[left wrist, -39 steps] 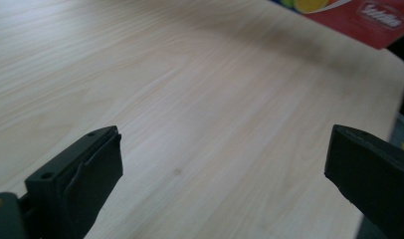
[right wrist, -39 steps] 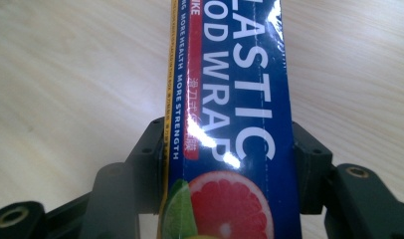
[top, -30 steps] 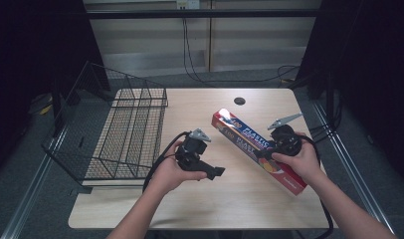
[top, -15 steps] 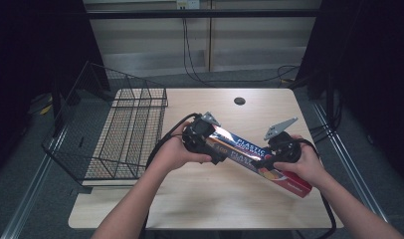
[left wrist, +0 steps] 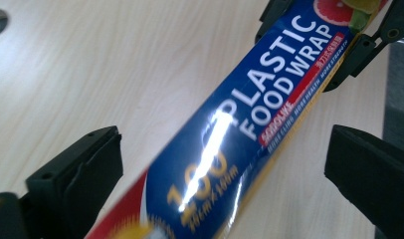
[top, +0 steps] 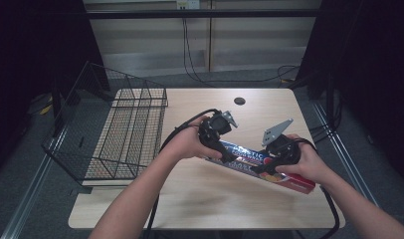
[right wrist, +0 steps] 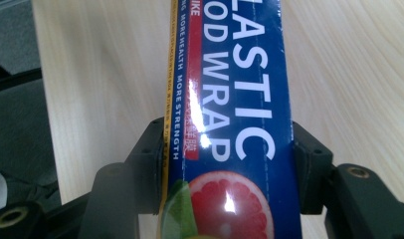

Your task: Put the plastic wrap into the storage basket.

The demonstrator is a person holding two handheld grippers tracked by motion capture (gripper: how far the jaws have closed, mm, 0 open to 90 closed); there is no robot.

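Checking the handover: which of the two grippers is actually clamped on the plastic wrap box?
The right gripper: its jaws press both sides of the plastic wrap box. The left gripper only straddles it, jaws wide apart.

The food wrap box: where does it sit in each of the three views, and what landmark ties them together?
High view: the box lies slantwise on the table, right of centre, between both hands.
Left gripper view: the box runs from bottom left to top right, between the open left tool.
Right gripper view: the box runs up the middle, clamped by the right tool.
Shared landmark: the white PLASTIC FOOD WRAP lettering.
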